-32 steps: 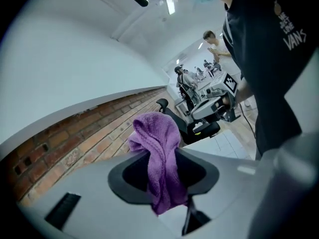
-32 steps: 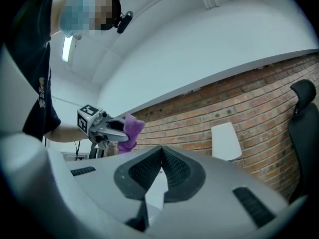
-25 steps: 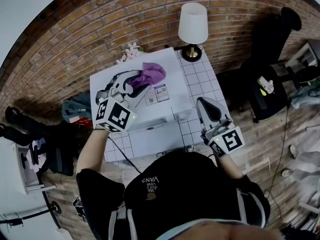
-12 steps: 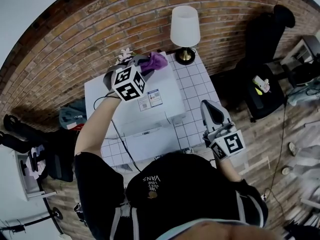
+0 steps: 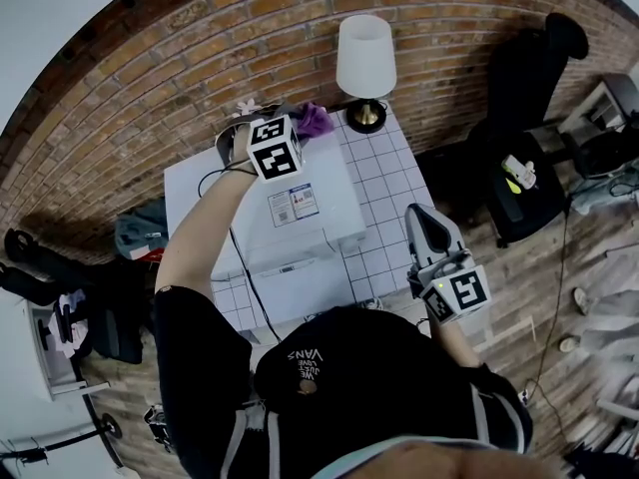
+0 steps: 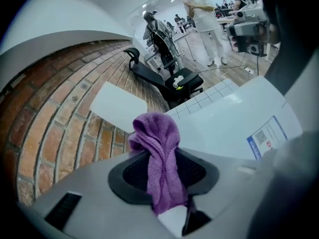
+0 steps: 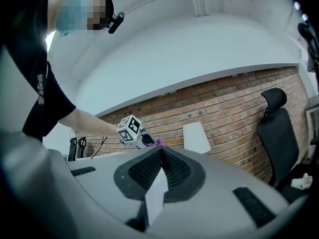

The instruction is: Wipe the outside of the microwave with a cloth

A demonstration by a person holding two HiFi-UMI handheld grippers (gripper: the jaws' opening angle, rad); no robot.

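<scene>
Left gripper view is showing the left claw (image 6: pixel 167 183) pinching the cloth (image 6: pixel 154 138) above the microwave (image 6: pixel 224 128). A wide swipe risks knocking the lamp (image 6: pixel 117 103) just beyond it. The right claw (image 7: pixel 158 171) is idling, closed on nothing.

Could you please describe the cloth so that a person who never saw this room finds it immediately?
Start at the brick wall; before it, a white microwave stands on a white tiled table. At the microwave's far corner, beside the white lamp, the left gripper pinches a bunched cloth in its fingers. It is the only purple, soft thing among white, hard ones.
</scene>
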